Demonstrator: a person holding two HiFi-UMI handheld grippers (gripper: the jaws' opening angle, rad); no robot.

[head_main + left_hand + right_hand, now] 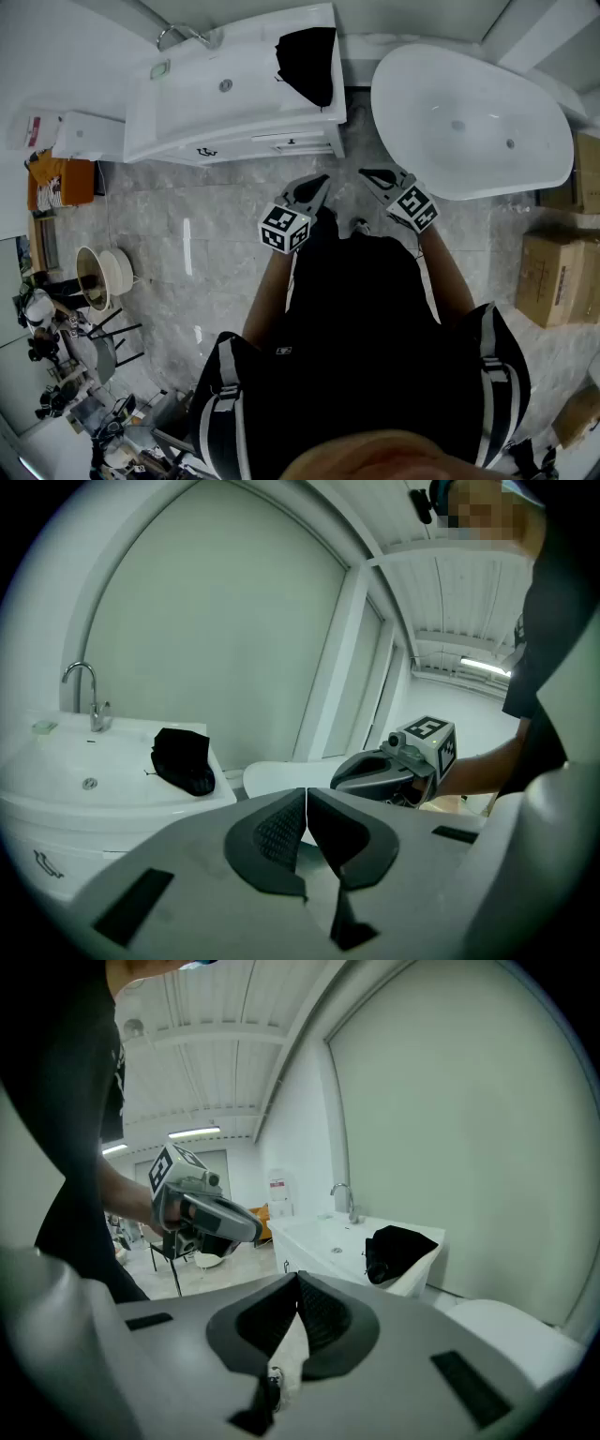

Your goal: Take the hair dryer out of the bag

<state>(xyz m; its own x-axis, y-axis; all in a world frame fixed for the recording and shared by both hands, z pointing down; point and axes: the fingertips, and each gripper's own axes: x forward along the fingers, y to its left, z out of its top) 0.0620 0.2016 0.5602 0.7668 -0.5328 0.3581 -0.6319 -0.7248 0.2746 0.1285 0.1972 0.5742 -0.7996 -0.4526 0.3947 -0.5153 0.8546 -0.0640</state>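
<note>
We see a black, crumpled soft bag (307,64) at the right end of the white sink counter (216,112), far from us; what's inside is hidden. Left gripper (317,186) & right gripper (373,175) hover near us, both clenched, holding nothing.

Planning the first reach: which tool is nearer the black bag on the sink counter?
Left, by a little. The left tool is almost straight in front of the bag; the right tool is off toward the bathtub. Neither touches it.
</note>
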